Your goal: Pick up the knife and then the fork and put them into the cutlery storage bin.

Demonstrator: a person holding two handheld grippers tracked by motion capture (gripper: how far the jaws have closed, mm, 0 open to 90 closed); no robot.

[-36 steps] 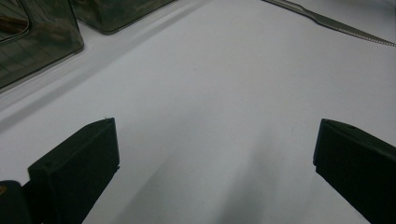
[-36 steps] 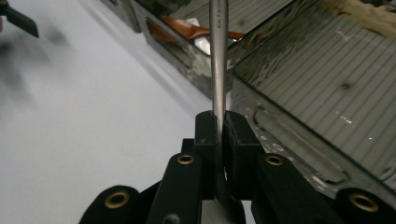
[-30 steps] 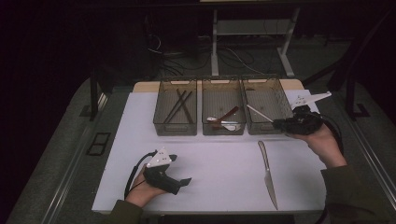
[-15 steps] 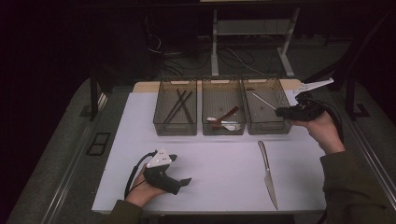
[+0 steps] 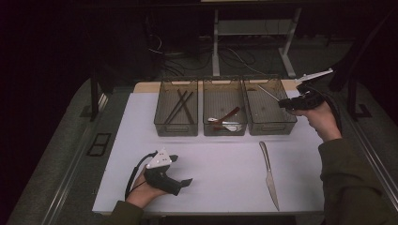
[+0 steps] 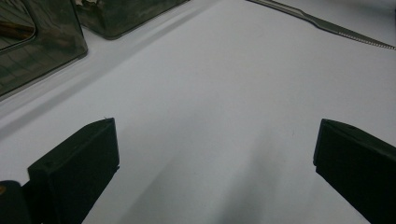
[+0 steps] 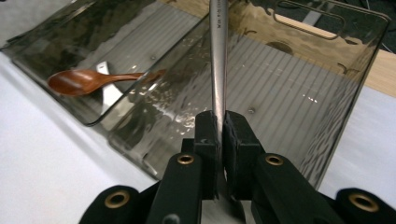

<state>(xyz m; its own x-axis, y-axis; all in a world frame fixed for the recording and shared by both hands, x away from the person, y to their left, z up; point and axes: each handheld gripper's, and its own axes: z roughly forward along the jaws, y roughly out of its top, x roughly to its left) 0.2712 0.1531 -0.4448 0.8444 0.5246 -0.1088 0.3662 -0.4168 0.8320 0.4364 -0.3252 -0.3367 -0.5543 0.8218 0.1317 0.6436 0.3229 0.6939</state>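
From above, your right tongs hold a metal utensil over the right bin; the knife waits on the bench.

Left gripper view: your left tongs gape wide, empty.

Right gripper view: jaws clamp the utensil's handle; lower, then release.

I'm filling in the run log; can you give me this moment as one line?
right claw: shut on metal utensil, over right bin | left claw: open, holds nothing, above table | knife: on table

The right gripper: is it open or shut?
Shut. The right gripper has both jaws pressed on a thin metal utensil above the right bin.
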